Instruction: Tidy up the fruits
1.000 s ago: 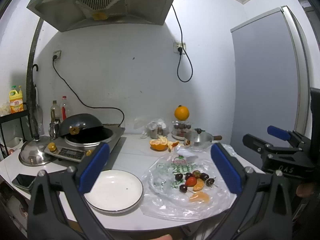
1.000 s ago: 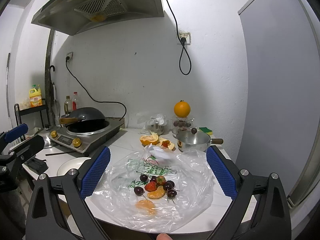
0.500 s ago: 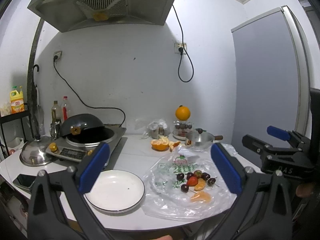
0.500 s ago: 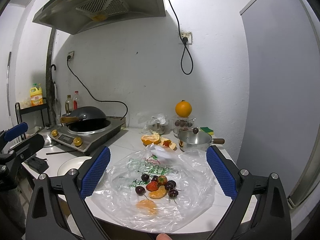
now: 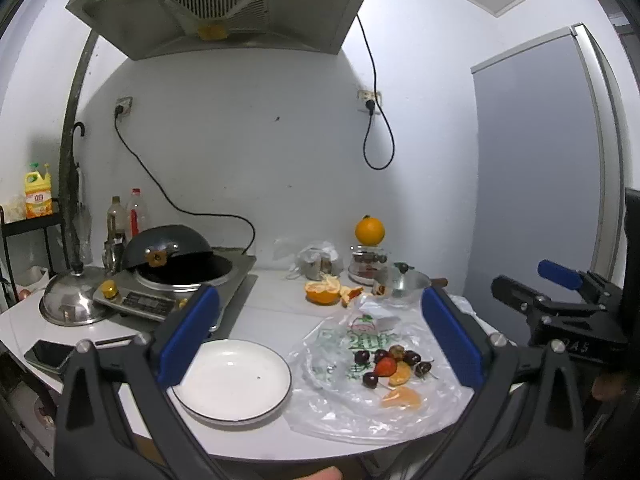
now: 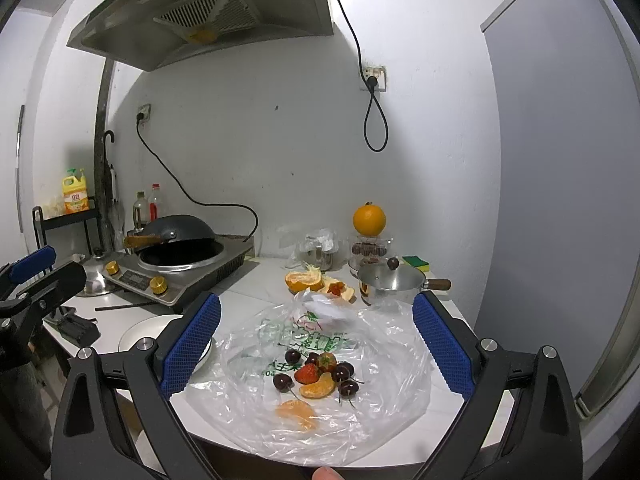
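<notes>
While both are hanging wide open and empty, the left hand-held gripper point(image 5: 320, 344) and right hand-held gripper point(image 6: 316, 344) are framing the fruits point(image 6: 316, 376).
The fruits are lying loose on the plastic bag point(image 6: 384, 400), just right of the plate point(image 5: 232, 380) on the tabletop point(image 5: 276, 308), likely awaiting sorting.

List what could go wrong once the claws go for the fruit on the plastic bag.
1. The fruit pile lies on a loose, crinkled plastic bag; an open right claw could pinch film along with fruit and drag the pile.
2. The bag overhangs the counter's front edge, so a tug could roll cherries off.
3. The strawberry looks soft and could bruise.
</notes>
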{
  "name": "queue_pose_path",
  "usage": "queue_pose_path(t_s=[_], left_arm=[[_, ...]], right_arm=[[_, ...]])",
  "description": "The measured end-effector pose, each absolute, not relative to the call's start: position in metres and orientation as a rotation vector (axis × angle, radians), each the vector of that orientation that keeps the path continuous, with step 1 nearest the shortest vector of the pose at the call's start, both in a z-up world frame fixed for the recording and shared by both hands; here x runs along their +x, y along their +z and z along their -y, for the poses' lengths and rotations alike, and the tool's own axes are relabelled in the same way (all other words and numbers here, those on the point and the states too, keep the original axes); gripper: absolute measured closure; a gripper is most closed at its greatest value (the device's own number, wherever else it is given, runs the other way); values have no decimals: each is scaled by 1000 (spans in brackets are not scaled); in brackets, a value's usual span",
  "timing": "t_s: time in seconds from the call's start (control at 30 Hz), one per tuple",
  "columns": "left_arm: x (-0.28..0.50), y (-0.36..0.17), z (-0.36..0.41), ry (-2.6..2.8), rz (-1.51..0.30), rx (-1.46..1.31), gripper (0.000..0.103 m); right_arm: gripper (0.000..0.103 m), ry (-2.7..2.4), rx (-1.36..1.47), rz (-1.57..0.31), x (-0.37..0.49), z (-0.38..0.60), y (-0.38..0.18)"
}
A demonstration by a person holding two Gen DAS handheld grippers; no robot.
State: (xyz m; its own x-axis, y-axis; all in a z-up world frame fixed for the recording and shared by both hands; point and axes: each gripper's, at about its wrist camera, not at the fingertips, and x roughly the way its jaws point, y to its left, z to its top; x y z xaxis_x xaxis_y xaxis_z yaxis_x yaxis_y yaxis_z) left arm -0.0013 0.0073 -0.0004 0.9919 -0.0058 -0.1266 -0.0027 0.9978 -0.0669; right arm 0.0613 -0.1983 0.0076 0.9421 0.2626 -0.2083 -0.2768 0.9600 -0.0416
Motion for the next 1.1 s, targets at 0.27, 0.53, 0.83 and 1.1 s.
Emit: queue_pose_path(t_s=[0.27, 0.53, 0.83, 1.1], left_arm=[[-2, 0, -4, -5, -129, -58, 1], [-2, 1, -2, -6, -127, -46, 1], [-2, 3, -2, -6, -125, -45, 1], [1, 6, -3, -6, -124, -44, 1]], right_arm=[[4, 282, -71, -200, 62, 199, 6], [4, 283, -71, -199, 63, 200, 6], [4, 283, -72, -197, 61, 200, 6], [4, 285, -72, -198, 61, 198, 6]])
